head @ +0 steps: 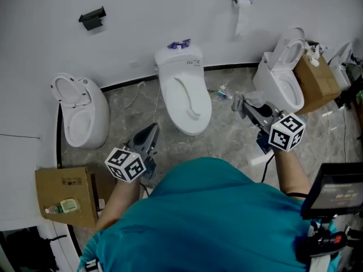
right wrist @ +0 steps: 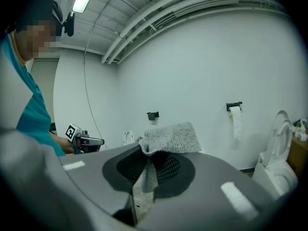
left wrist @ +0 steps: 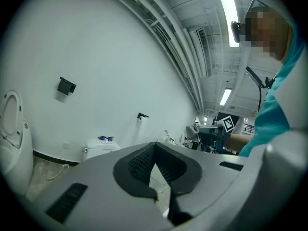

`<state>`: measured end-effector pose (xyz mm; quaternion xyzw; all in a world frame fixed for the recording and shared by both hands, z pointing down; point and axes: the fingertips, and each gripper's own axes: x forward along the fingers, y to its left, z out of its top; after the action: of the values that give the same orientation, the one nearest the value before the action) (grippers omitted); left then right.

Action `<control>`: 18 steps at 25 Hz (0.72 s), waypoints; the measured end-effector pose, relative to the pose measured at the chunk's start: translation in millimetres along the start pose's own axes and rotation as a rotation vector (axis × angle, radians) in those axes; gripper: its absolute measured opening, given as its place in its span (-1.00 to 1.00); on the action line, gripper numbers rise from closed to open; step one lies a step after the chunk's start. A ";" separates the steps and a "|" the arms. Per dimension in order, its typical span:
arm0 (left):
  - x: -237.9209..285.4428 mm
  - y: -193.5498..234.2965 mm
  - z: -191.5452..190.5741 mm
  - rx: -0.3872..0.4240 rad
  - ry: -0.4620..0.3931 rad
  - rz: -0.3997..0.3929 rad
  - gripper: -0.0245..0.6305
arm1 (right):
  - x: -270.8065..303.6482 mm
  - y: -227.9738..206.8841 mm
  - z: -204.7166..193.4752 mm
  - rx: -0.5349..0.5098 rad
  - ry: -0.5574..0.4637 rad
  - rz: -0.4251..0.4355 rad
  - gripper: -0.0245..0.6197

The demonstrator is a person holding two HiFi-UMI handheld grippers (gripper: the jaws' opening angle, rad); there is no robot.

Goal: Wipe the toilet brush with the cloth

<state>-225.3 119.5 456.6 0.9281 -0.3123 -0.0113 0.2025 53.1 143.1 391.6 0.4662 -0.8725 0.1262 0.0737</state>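
My right gripper [head: 240, 103] is shut on a grey cloth [head: 237, 100], held level between the middle toilet [head: 184, 92] and the right toilet [head: 281, 78]. In the right gripper view the cloth [right wrist: 173, 137] bunches over the closed jaws and a strip hangs down between them. My left gripper [head: 150, 136] is shut with nothing in it, in front of the middle toilet's left side. A small teal and white thing [head: 223, 93] lies on the floor beside that toilet. I cannot tell whether it is the toilet brush.
A third toilet [head: 82, 115] stands at the left with its lid up. Cardboard boxes sit at the lower left [head: 62, 194] and far right [head: 317, 78]. A toilet roll [head: 243, 7] and a black holder [head: 92, 17] hang on the white wall. A cable trails on the marble floor [head: 136, 95].
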 end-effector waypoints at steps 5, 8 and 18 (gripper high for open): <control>3.9 39.1 6.0 -0.029 -0.005 0.025 -0.90 | 38.3 -6.8 7.5 -0.004 0.021 0.015 -0.81; 10.9 53.8 6.9 -0.039 -0.005 0.041 -0.90 | 57.1 -18.2 10.4 0.000 0.023 0.028 -0.81; 89.1 83.1 6.3 -0.040 0.000 0.179 -0.90 | 122.9 -121.6 14.0 0.022 0.014 0.173 -0.81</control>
<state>-202.3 5.0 492.0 0.8922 -0.3937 0.0006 0.2213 86.1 -23.4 426.9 0.3889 -0.9076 0.1447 0.0635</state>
